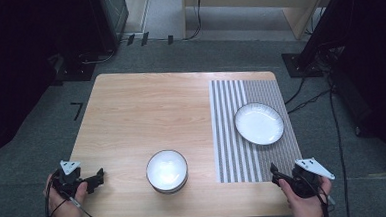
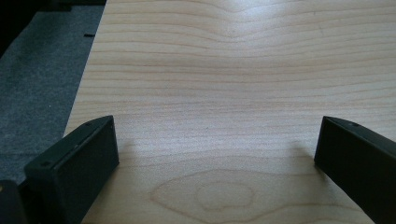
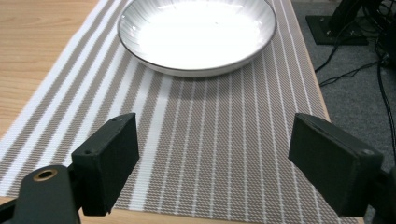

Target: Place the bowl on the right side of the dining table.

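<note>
Both hand-held grippers, left (image 1: pixel 100 176) and right (image 1: pixel 274 171), sit spread and empty at the near desk (image 1: pixel 146 111) edge; nothing started yet, so next means reaching for the white dark-rimmed ceramic bowl (image 1: pixel 167 170) between them or the white plate (image 1: pixel 259 123) on the striped woven mat (image 1: pixel 233 151).

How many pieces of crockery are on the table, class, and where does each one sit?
2, as far as can be seen. A white bowl sits on the bare wood near the front edge; it may be a stack. A white plate rests on the striped placemat at the right.
</note>
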Demonstrator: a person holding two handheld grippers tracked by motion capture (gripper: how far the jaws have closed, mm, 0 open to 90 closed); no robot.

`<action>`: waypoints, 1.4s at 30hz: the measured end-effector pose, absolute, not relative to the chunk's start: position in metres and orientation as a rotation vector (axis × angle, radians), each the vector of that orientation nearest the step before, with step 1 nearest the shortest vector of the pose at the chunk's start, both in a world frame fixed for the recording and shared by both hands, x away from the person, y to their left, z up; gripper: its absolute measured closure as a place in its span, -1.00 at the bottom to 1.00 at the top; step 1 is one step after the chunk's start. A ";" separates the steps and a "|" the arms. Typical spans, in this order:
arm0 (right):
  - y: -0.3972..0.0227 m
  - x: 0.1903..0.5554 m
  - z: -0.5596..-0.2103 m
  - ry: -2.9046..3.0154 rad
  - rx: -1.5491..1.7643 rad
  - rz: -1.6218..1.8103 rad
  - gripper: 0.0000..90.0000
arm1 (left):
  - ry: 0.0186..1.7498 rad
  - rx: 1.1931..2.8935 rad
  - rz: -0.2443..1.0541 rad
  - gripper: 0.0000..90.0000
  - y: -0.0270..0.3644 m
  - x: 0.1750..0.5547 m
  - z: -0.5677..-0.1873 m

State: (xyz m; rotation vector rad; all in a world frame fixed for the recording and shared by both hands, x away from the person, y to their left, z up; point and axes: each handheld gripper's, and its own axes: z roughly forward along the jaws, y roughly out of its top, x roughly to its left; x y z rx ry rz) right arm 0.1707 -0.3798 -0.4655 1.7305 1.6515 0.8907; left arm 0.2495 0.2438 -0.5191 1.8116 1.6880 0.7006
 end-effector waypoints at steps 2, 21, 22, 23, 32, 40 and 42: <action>-0.375 0.173 -0.462 1.662 1.724 0.889 -0.64 | 1.695 1.808 0.703 -1.00 0.243 0.250 -0.519; -0.335 0.190 -0.445 1.723 1.666 0.940 -0.64 | 1.711 1.793 0.712 -1.00 0.242 0.251 -0.519; -0.333 0.191 -0.443 1.722 1.663 0.944 -0.64 | 1.711 1.793 0.712 -1.00 0.242 0.251 -0.519; -0.331 0.191 -0.442 1.720 1.659 0.949 -0.64 | 1.711 1.793 0.712 -1.00 0.242 0.251 -0.519; -0.312 0.203 -0.430 1.729 1.626 0.982 -0.64 | 1.712 1.792 0.712 -1.00 0.242 0.251 -0.519; -0.301 0.203 -0.423 1.742 1.611 0.997 -0.64 | 1.713 1.792 0.712 -1.00 0.241 0.252 -0.519; -0.297 0.203 -0.421 1.749 1.597 1.009 -0.64 | 1.711 1.794 0.711 -1.00 0.242 0.252 -0.519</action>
